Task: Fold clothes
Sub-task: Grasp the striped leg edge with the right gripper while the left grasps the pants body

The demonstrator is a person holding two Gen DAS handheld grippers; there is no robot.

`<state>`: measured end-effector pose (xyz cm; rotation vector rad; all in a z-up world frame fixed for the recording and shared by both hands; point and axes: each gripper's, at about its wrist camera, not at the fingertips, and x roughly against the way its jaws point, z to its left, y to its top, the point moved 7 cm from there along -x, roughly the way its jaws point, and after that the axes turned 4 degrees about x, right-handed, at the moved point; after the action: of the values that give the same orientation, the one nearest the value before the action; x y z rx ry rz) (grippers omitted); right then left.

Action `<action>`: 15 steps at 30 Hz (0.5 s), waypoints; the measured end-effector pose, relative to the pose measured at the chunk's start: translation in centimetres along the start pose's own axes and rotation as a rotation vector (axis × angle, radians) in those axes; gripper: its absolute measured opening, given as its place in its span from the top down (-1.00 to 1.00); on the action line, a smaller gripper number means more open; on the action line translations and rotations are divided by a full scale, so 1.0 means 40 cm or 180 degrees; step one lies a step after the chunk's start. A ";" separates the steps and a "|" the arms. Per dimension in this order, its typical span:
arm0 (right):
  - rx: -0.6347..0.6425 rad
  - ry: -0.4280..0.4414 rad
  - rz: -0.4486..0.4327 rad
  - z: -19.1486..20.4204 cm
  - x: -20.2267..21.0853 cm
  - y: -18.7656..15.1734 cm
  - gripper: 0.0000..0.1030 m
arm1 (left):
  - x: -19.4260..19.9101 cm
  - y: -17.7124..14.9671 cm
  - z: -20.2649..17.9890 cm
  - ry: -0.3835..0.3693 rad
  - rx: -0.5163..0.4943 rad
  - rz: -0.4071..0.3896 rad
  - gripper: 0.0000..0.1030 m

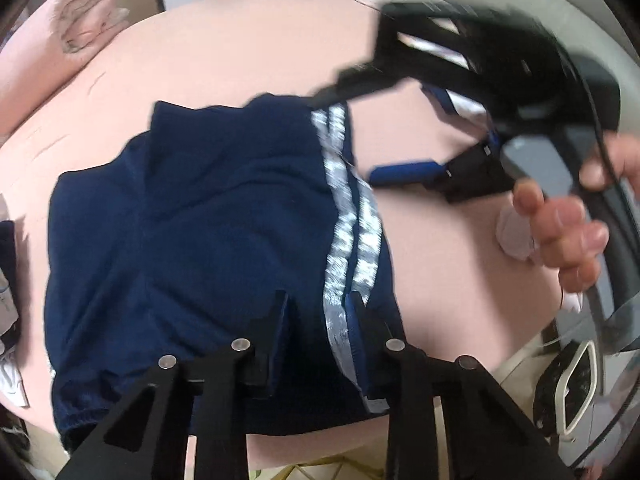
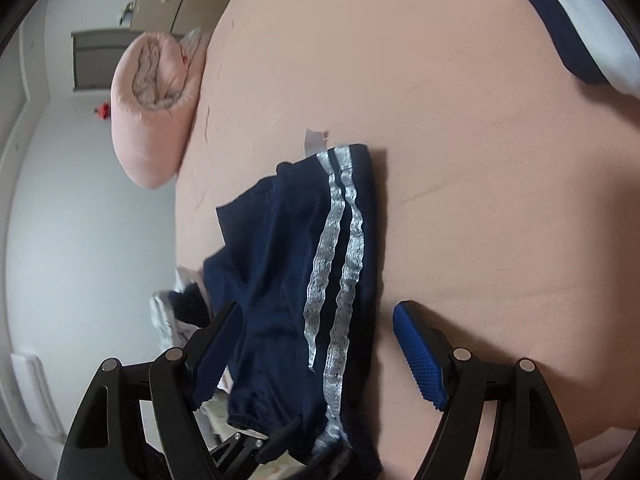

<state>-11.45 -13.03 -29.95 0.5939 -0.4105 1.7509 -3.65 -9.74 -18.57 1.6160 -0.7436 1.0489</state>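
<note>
Navy shorts with two silver side stripes lie folded on the pink bed; they also show in the right wrist view. My left gripper hangs just over the shorts' near striped edge, its blue-padded fingers a small gap apart with no cloth between them. My right gripper is wide open above the shorts with nothing between its fingers. It also shows in the left wrist view beyond the shorts' far right edge, held by a hand.
The pink bed sheet spreads around the shorts. A rolled pink quilt lies at the bed's far side. A navy and white garment lies at the far right. Other clothes lie beside the shorts' left edge.
</note>
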 end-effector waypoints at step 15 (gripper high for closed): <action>-0.0092 -0.0198 -0.0032 0.024 -0.060 0.064 0.15 | -0.001 -0.005 0.086 0.0227 0.0174 0.0071 0.52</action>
<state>-13.29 -16.10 -30.52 0.6299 -0.4748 1.7174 -2.58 -12.99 -19.01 1.6111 -0.6918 1.1458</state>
